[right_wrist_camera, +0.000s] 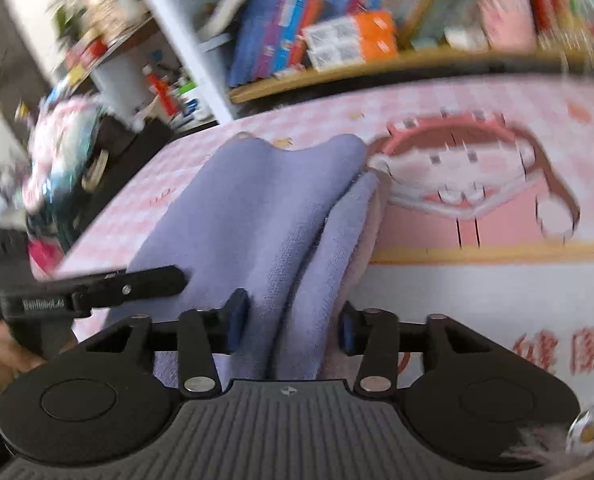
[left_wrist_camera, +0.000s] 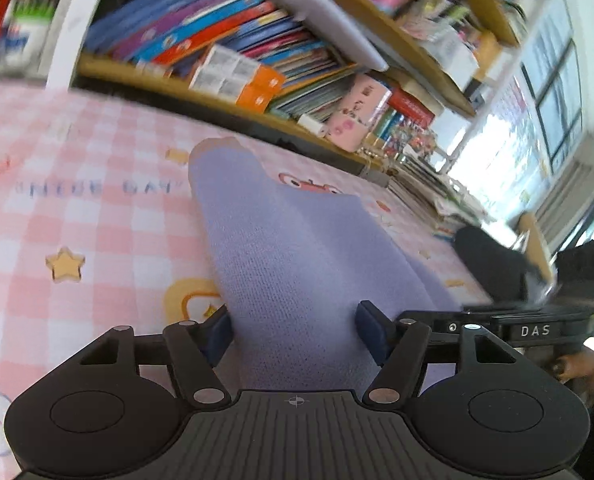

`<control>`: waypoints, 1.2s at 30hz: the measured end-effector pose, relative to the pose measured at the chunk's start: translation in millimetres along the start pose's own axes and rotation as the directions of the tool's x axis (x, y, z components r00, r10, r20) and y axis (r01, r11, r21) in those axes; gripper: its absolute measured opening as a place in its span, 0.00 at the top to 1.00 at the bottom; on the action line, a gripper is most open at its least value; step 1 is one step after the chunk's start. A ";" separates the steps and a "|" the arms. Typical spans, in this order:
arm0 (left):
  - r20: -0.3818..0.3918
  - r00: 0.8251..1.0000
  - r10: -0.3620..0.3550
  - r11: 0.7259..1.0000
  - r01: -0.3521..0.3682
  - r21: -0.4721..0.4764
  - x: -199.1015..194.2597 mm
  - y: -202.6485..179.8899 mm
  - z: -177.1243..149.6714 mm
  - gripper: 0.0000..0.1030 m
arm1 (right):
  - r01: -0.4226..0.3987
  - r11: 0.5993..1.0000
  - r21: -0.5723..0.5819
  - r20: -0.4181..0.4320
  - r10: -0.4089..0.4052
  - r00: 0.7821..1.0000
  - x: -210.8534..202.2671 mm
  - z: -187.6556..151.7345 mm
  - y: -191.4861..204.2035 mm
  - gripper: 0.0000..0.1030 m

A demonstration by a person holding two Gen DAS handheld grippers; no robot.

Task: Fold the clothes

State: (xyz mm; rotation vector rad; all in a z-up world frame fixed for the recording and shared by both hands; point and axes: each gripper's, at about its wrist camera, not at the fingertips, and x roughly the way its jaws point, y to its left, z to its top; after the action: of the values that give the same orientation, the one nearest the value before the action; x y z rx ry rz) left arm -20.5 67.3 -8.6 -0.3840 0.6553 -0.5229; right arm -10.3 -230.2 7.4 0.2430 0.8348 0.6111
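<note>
A pink checked cloth (left_wrist_camera: 77, 208) is covering the table, and a lilac knitted garment (left_wrist_camera: 297, 264) is stretching lengthwise away from both grippers. The left gripper (left_wrist_camera: 293, 332) and right gripper (right_wrist_camera: 291, 320) are standing spread with fabric between their fingers, apparently unclamped. In the blurred right view, the garment is probably lying doubled.

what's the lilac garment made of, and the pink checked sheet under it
Lilac garment: looks like a soft knit, perhaps cotton or fleece; a fine looped, matte texture shows close to the left gripper. Pink checked sheet: seems a thin woven printed fabric, matte, with stars and cartoon prints lying flat; the exact fibre is unclear.
</note>
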 end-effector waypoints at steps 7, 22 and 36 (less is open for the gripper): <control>-0.016 0.998 -0.054 0.990 0.052 -0.130 5.8 17.2 0.9 0.32 | -0.025 0.994 0.109 -0.020 0.028 0.999 6.9 3.4 -19.9 0.32; 0.105 0.993 0.060 0.992 -0.071 0.100 -14.3 -39.0 11.7 0.44 | -0.125 0.992 -0.009 0.132 0.125 0.983 -19.4 -5.3 -5.2 0.69; 0.130 0.981 0.145 0.988 -0.150 0.026 82.3 33.3 127.8 0.43 | -0.105 0.994 -0.012 0.151 0.106 0.983 89.7 131.9 -38.0 0.69</control>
State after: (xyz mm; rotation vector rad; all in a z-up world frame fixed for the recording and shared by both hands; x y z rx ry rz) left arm 130.2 69.3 29.6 -0.3293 0.5451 -0.3648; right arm 150.7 -203.1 22.0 0.3271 0.6773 0.6849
